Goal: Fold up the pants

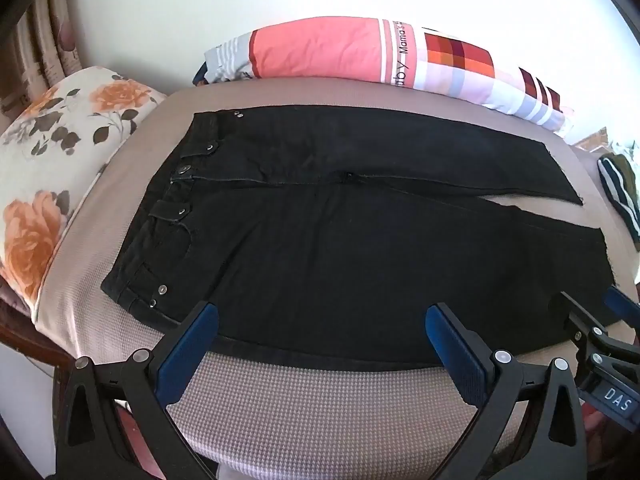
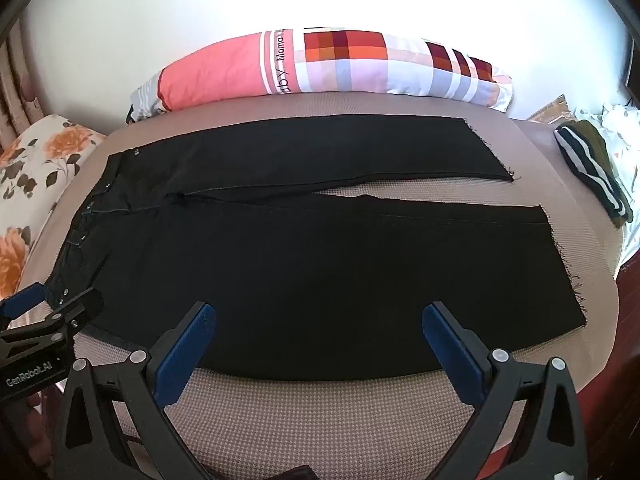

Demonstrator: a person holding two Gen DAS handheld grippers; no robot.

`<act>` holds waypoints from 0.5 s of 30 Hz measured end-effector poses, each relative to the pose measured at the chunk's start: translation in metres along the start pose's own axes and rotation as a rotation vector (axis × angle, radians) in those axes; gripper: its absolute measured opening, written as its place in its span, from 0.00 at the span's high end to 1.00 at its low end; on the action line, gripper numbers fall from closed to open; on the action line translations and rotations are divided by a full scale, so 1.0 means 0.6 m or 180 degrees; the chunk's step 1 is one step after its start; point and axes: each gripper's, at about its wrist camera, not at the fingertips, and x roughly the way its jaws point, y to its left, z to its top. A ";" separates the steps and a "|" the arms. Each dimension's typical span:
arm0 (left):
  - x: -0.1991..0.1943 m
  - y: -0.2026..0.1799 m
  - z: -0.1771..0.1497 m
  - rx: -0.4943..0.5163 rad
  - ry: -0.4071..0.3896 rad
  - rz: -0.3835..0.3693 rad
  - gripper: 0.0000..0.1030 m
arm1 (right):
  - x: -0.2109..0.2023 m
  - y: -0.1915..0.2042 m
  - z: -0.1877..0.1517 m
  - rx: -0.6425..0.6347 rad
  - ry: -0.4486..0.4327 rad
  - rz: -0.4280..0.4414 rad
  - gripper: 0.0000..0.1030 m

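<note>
Black pants (image 1: 340, 240) lie flat on the bed, waistband to the left, both legs spread to the right with frayed hems. They also show in the right wrist view (image 2: 320, 260). My left gripper (image 1: 322, 320) is open and empty, hovering over the near edge of the pants close to the waist end. My right gripper (image 2: 320, 318) is open and empty over the near edge of the near leg. Each gripper shows at the edge of the other's view: the right one (image 1: 592, 308), the left one (image 2: 60, 300).
The bed has a beige waffle cover (image 1: 320, 408). A floral pillow (image 1: 60, 152) lies at the left, a pink and checked pillow (image 1: 360, 52) along the far wall. A striped dark garment (image 2: 592, 168) lies at the right end.
</note>
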 end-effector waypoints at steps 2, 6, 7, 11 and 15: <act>0.001 0.000 0.000 0.0027 0.0006 -0.0006 0.00 | 0.002 0.001 0.000 -0.0001 0.0009 0.0002 0.00; 0.004 -0.005 -0.004 0.0093 -0.0032 0.0012 0.00 | 0.004 0.007 -0.003 -0.0021 -0.0012 0.0030 0.00; 0.004 -0.005 -0.004 0.0093 -0.0035 0.0001 0.00 | 0.002 0.006 -0.004 -0.0028 -0.0025 0.0049 0.00; 0.006 -0.008 -0.007 0.0126 -0.0053 0.0026 0.00 | -0.001 0.006 -0.005 -0.0019 -0.0080 0.0013 0.00; 0.007 -0.010 -0.009 0.0149 -0.0068 -0.0009 0.00 | 0.000 0.006 -0.006 0.0002 -0.0067 0.0016 0.00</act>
